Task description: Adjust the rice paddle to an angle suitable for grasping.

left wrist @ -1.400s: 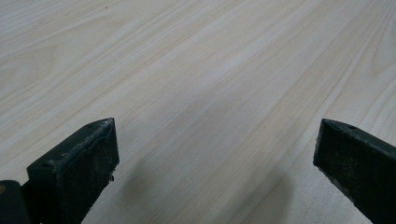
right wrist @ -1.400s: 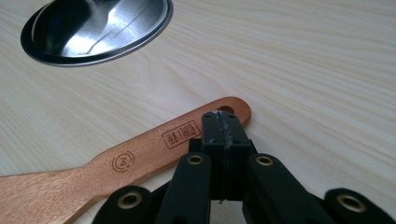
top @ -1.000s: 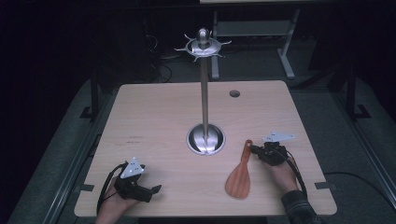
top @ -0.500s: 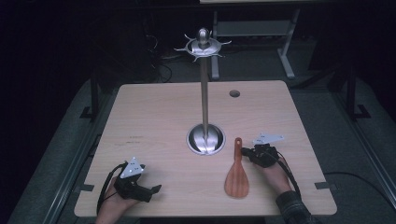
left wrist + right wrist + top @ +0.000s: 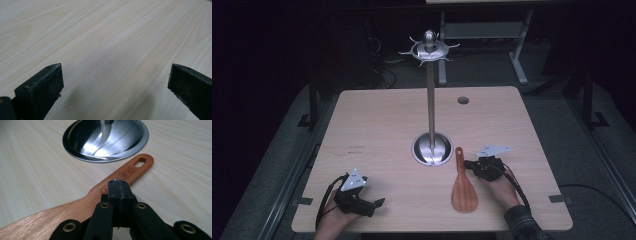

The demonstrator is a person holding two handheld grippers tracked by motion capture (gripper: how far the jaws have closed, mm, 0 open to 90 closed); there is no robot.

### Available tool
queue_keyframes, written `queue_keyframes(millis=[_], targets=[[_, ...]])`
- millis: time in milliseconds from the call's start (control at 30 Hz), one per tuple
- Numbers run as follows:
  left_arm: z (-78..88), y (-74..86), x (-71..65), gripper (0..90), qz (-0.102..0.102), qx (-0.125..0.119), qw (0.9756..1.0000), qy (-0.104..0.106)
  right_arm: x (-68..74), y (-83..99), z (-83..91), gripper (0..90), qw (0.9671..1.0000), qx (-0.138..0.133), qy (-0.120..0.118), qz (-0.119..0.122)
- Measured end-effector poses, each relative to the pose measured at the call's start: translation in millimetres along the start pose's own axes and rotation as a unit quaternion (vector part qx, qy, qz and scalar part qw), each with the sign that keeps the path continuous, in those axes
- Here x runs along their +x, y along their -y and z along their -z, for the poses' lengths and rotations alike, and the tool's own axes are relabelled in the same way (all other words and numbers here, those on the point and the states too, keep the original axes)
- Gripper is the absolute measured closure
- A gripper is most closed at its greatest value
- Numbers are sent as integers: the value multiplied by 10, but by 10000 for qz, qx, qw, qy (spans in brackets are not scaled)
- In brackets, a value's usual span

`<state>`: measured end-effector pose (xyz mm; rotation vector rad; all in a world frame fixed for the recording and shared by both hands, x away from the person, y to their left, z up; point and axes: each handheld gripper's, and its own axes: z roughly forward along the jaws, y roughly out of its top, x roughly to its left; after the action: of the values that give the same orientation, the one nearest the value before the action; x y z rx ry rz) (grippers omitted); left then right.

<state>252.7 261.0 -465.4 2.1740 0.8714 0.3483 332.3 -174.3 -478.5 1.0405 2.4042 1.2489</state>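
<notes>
Table (image 5: 377,130) (pale wood): stand base (image 5: 432,149), wooden spatula (image 5: 463,187).

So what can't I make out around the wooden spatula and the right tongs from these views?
- Right tongs: jaws shut over the wooden spatula; right gripper view can't settle whether they pinch or just press it.
- Stamps on its handle: too small to read.
- Spatula blade: cut off by that view's left edge.
- Stand hooks: high view, too small.

The stand (image 5: 431,145) rises from its base at the middle of the table (image 5: 377,120). The spatula (image 5: 462,186) lies on the table just right of that base and nearer the person, its handle end close beside the base. The right gripper (image 5: 468,164) sits right of the stand, its tips at the spatula handle; the left gripper (image 5: 379,202) rests well left of the stand, near the front edge.
</notes>
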Motion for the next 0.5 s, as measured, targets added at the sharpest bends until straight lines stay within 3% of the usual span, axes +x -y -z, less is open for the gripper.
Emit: queue_keyframes(millis=[167, 333, 500], targets=[[4, -3, -4, 0, -29, 24, 10000, 2, 24, -6, -3, 895, 9999, 13, -72, 87], [7, -4, -14, 0, -35, 4, 10000, 10, 17, 7, 24, 895, 9999, -65, -145, -63], [11, 0, -2, 0, -36, 16, 10000, 4, 121, -40, 104, 895, 9995, 16, -301, -16]])
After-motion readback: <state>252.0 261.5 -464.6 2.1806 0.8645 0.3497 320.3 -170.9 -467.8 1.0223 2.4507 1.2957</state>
